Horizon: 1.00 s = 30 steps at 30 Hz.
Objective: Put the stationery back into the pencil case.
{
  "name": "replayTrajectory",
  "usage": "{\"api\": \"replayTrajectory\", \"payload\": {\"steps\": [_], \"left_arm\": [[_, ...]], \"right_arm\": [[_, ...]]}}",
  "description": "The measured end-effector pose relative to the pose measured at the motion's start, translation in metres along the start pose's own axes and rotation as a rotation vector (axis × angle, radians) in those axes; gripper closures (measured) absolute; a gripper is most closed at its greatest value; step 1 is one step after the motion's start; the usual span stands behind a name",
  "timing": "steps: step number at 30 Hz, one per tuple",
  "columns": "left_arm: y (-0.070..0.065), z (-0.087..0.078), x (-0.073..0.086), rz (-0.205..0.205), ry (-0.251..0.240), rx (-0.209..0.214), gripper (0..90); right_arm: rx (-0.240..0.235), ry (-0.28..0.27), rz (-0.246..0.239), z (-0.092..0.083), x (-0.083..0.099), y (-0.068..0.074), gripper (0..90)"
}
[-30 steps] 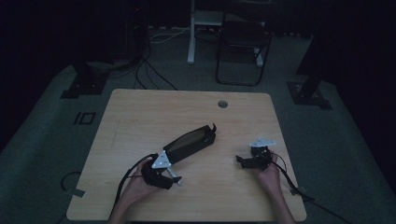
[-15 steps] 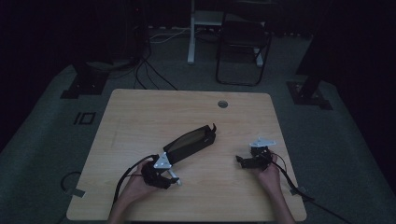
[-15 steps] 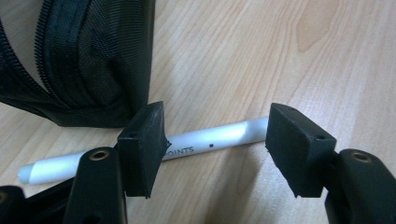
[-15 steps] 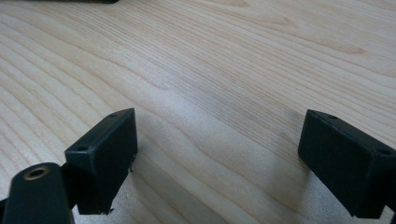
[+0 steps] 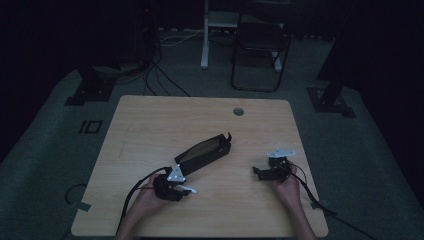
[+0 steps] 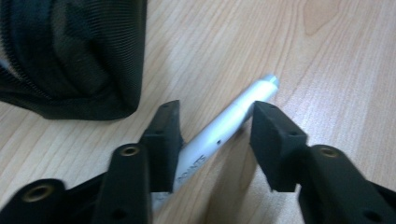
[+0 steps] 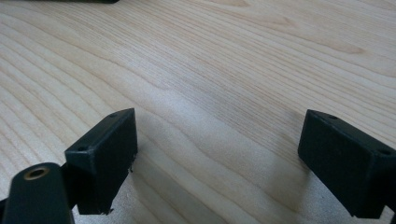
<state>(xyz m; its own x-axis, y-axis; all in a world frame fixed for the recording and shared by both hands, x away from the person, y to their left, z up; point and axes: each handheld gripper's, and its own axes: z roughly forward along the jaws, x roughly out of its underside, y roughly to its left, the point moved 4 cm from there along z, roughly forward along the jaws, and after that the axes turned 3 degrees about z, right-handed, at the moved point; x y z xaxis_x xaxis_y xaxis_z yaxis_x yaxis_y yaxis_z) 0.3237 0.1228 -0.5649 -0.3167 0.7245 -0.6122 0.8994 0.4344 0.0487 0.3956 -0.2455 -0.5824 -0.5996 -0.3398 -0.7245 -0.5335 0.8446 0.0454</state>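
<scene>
Dim lab or studio. Wood table (image 5: 150, 125) on grey carpet (image 5: 45, 150), stand bases at 10 (image 5: 87, 94) and 2 (image 5: 330, 97). Cables (image 5: 165, 82), folding chair (image 5: 260, 55) at 12.

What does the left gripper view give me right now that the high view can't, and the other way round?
Left gripper view: the white pen lies between the left gripper jaws, which have just been closing; print on its barrel; the pouch's zip. High view: the right gripper apart on the table, jaws wide, and the whole black pouch. Both: pen, pouch end, wood top.
</scene>
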Motion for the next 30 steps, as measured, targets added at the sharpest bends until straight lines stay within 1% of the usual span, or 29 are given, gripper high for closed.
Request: {"api": "replayTrajectory", "payload": {"steps": [2,5,8,10,12,13,16,18,19,21,24,26,28,30], "left_arm": [[0.001,0.0,0.0,-0.007,-0.005,-0.003,62.6],[0.0,0.002,-0.002,-0.011,-0.012,-0.009,68.7],[-0.002,0.004,-0.005,-0.001,-0.011,-0.019,73.5],[-0.002,0.003,-0.005,0.002,-0.003,-0.035,72.6],[-0.002,0.002,-0.004,0.0,0.014,-0.045,64.1],[-0.002,0.0,-0.003,-0.002,0.022,-0.047,61.0],[-0.001,-0.004,0.001,-0.011,0.037,-0.034,57.8],[0.0,-0.006,0.004,-0.022,0.045,-0.029,59.1],[0.0,-0.007,0.005,-0.029,0.044,-0.02,61.3],[0.002,-0.008,0.006,-0.036,0.038,-0.018,66.0],[0.002,-0.005,0.003,-0.043,0.021,-0.01,74.1],[0.001,-0.002,0.0,-0.046,0.01,-0.007,77.6],[-0.002,0.002,-0.004,-0.05,-0.004,-0.002,77.5],[-0.003,0.004,-0.006,-0.056,-0.008,0.01,73.8]], "right_arm": [[0.0,0.0,0.0,0.0,0.0,0.0,11.9],[0.0,0.0,0.0,0.0,0.0,0.0,11.9],[0.0,0.0,0.0,0.0,0.0,0.0,11.9],[0.0,0.0,0.001,0.0,0.0,0.0,11.9],[0.0,0.0,0.0,0.0,0.0,0.0,12.0],[0.0,0.0,0.001,0.0,0.0,0.0,12.0],[0.0,0.0,0.001,0.0,0.0,0.0,11.9],[0.0,0.0,0.001,0.0,0.0,0.0,11.9],[0.0,0.0,0.0,0.0,0.0,0.0,12.0],[0.0,0.0,0.0,0.0,0.0,0.0,11.9],[0.0,0.0,0.0,0.0,0.0,0.0,12.0],[0.0,0.0,0.0,0.0,0.0,0.0,12.0],[0.0,0.0,0.0,0.0,0.0,0.0,11.9],[0.0,0.0,0.0,0.0,0.0,0.0,12.0]]}}
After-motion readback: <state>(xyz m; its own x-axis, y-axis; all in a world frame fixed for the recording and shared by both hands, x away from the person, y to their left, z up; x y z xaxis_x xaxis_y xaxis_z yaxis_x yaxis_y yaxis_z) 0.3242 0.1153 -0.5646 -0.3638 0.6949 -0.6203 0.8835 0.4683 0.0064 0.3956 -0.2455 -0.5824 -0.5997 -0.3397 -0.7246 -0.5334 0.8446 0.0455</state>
